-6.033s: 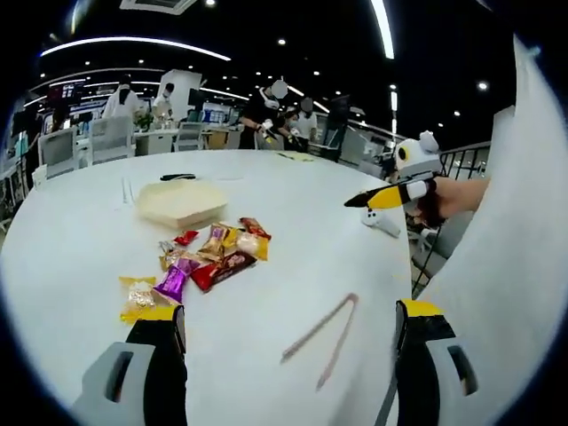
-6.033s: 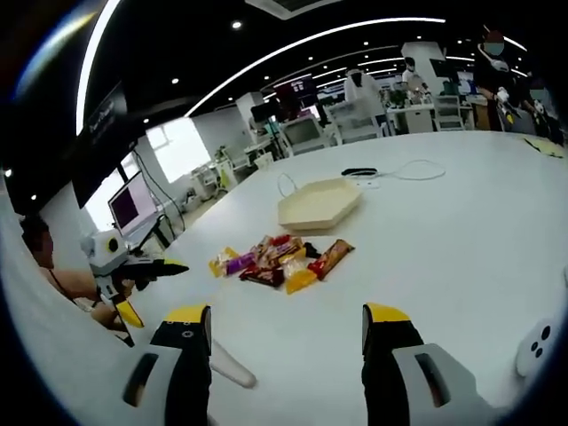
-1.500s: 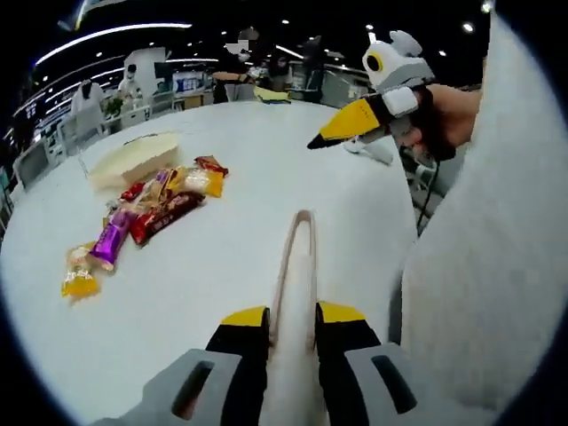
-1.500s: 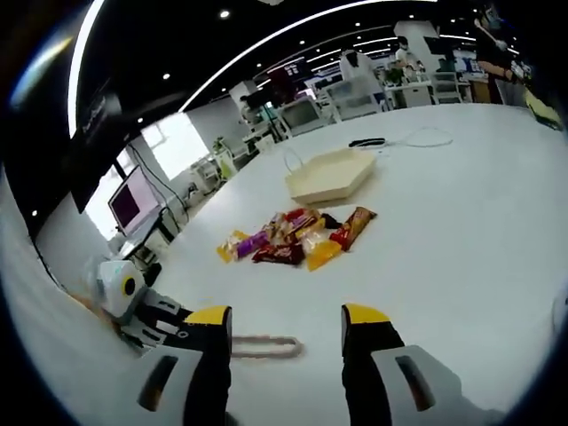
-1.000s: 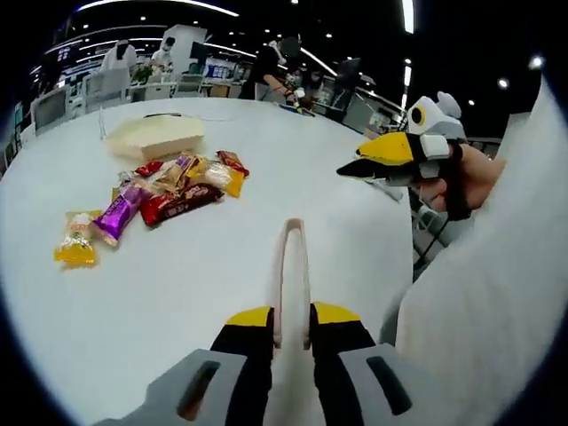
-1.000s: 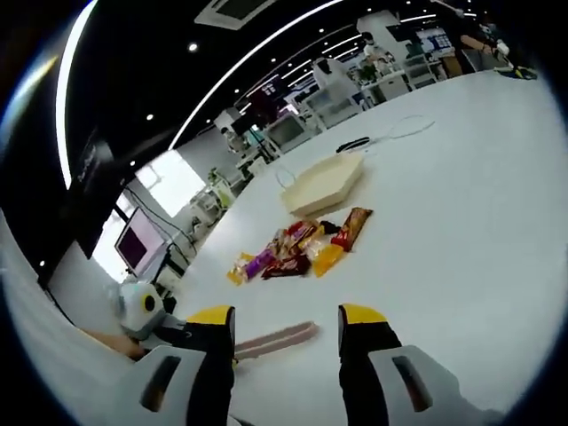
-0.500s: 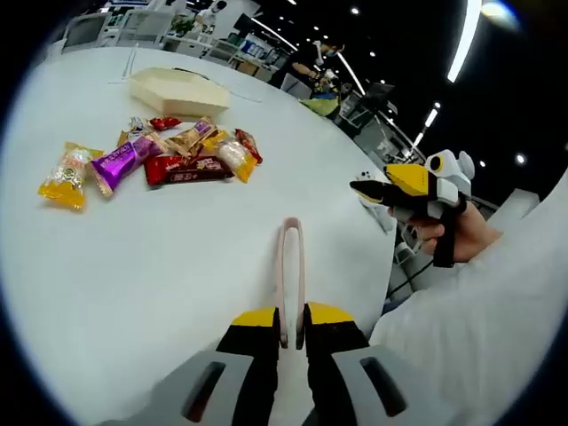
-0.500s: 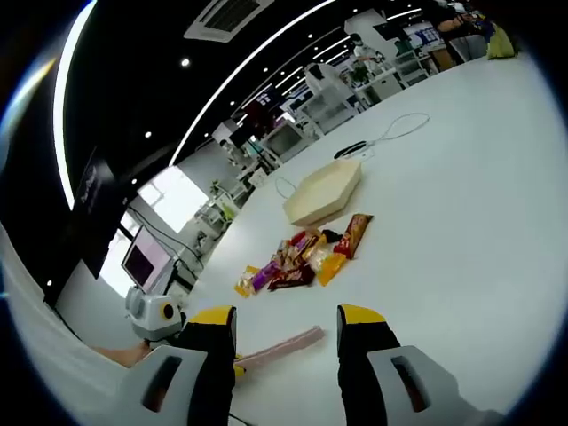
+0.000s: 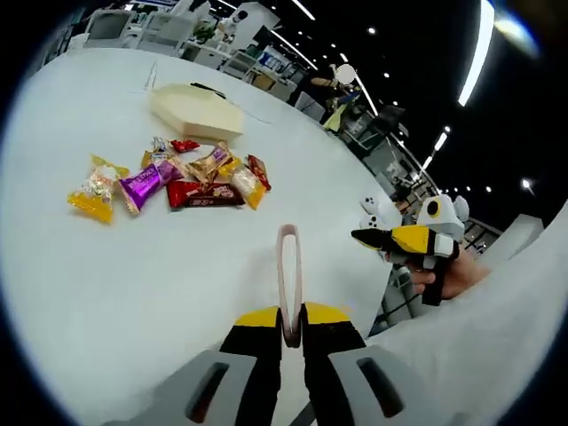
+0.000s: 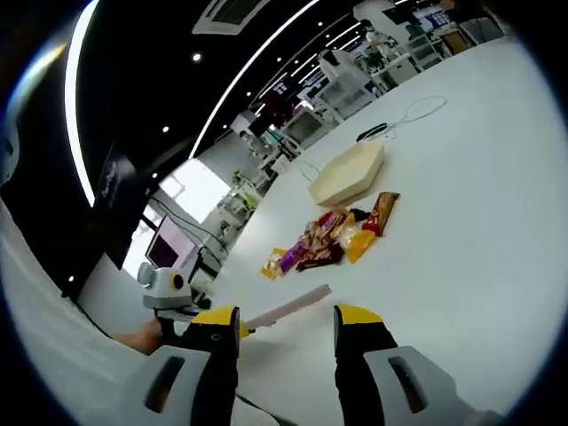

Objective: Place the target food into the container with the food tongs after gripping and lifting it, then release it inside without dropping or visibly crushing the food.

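Note:
My left gripper [image 9: 290, 318] is shut on the hinge end of pink food tongs [image 9: 287, 266], which point out over the white table [image 9: 106, 275], their arms pressed close together. Beyond the tips lies a pile of wrapped snacks [image 9: 182, 173], and behind that a beige hexagonal container [image 9: 197, 108]. My right gripper [image 10: 286, 324] is open with nothing between its fingers. In the right gripper view the tongs [image 10: 288, 311] reach in from the left, short of the snacks [image 10: 333, 235] and container [image 10: 351, 173]. The right gripper [image 9: 395, 238] hovers off the table's right edge, in a hand.
A black-tipped cable [image 10: 404, 120] lies behind the container. A white controller-like object [image 9: 373, 213] rests near the table's right edge. A white sleeve [image 9: 497, 319] fills the right side. Desks, chairs and people stand in the far background.
The tongs lay loose on the table at first; my left gripper has shut on them and lifted them. Since half a second ago both views shifted, and the tongs stay held.

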Demonstrator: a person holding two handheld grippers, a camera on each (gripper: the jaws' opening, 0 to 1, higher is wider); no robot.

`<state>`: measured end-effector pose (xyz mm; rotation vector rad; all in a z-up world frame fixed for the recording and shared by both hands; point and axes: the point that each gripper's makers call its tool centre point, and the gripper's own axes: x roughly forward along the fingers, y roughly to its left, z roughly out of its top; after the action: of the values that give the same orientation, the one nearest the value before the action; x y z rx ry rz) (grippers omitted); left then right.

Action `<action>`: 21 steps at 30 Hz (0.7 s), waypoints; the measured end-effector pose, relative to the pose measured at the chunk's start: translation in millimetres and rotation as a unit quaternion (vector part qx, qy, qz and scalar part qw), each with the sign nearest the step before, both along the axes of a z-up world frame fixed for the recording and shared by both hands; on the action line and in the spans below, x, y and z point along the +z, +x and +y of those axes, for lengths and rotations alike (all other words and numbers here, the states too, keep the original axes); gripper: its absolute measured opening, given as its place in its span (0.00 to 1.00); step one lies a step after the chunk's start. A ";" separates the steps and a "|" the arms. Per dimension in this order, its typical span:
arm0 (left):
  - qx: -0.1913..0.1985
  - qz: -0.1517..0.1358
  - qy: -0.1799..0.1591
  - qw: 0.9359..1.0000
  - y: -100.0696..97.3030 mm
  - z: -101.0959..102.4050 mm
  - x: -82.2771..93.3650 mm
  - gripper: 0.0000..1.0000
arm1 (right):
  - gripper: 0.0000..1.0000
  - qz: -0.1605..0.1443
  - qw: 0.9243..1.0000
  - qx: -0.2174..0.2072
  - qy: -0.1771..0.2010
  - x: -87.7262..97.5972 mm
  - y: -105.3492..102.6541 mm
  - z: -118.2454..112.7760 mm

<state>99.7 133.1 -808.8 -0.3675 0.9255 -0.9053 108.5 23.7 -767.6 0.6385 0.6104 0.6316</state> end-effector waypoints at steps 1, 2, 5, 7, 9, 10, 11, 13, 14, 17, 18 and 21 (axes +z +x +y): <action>0.003 -0.002 -0.001 1.000 1.6 0.0 2.6 0.06 | 0.43 -0.001 1.000 0.004 0.001 1.0 0.1 2.1; 0.003 -0.008 0.000 1.000 3.6 -0.5 5.8 0.06 | 0.43 -0.002 1.000 0.006 0.001 1.2 1.5 3.2; 0.001 -0.028 0.001 1.000 12.3 -0.9 18.0 0.07 | 0.43 -0.005 1.000 0.002 0.010 3.5 5.2 3.4; 0.000 -0.035 -0.004 0.999 17.5 -0.8 25.2 0.07 | 0.43 -0.006 1.000 0.001 0.020 5.6 7.0 4.9; 0.000 -0.040 -0.007 0.999 20.1 -0.7 29.0 0.07 | 0.44 -0.004 1.000 0.007 0.027 6.1 6.2 8.3; -0.004 -0.045 -0.004 0.999 21.1 -0.9 31.0 0.07 | 0.44 0.000 0.999 0.017 0.031 6.2 3.9 12.4; -0.014 -0.058 0.011 0.998 22.2 0.6 30.5 0.07 | 0.44 0.002 0.999 0.025 0.035 6.8 1.4 16.0; -0.020 -0.062 0.014 0.998 22.1 0.3 32.1 0.07 | 0.44 0.001 0.999 0.030 0.036 8.4 -0.3 19.1; -0.023 -0.065 0.013 0.997 22.1 0.3 34.6 0.07 | 0.44 -0.003 0.999 0.033 0.038 9.7 -1.5 21.3; -0.027 -0.073 0.008 0.997 22.7 2.2 41.7 0.08 | 0.44 -0.005 0.998 0.035 0.044 11.7 -3.0 24.0; -0.028 -0.074 0.005 0.997 22.4 2.5 43.3 0.08 | 0.44 -0.006 0.998 0.036 0.045 12.9 -3.4 25.0; -0.029 -0.072 -0.008 0.997 20.7 2.9 47.8 0.08 | 0.44 -0.009 0.998 0.036 0.051 14.2 -5.4 26.8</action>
<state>120.4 136.0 -761.0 -0.2867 0.8002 -0.9802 103.1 50.5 -753.5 0.7084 0.5891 0.7392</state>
